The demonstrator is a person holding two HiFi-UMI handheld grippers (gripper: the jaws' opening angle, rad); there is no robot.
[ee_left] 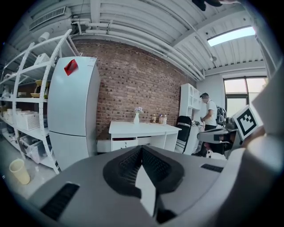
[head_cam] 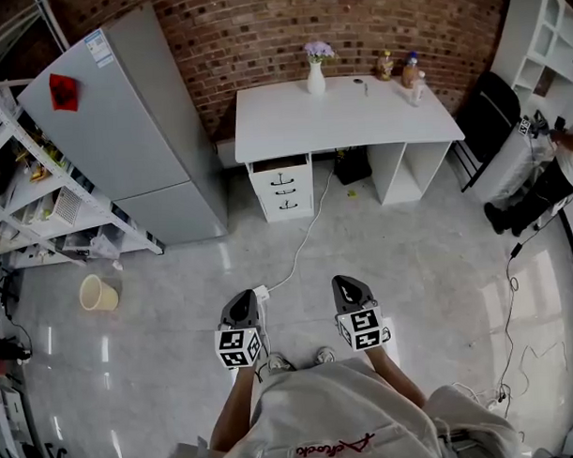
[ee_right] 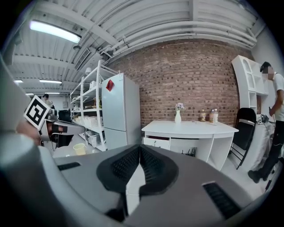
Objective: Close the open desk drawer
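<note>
A white desk (head_cam: pixel 344 118) stands against the brick wall across the room. Its drawer unit (head_cam: pixel 282 188) sits under the left end, and the top drawer (head_cam: pixel 279 164) is pulled out a little. The desk (ee_left: pixel 142 129) shows small in the left gripper view, and the pulled-out drawer (ee_right: pixel 156 142) shows in the right gripper view. My left gripper (head_cam: pixel 241 305) and right gripper (head_cam: pixel 349 289) are held side by side in front of my body, far from the desk. Both are shut with nothing between the jaws.
A grey fridge (head_cam: pixel 133 125) stands left of the desk, metal shelving (head_cam: pixel 27 200) further left. A yellow bucket (head_cam: pixel 97 293) sits on the floor. A white cable (head_cam: pixel 301 242) runs from the desk toward me. A vase (head_cam: pixel 316 74) and bottles (head_cam: pixel 412 73) top the desk. A person (head_cam: pixel 548 181) stands far right by a black chair (head_cam: pixel 485 122).
</note>
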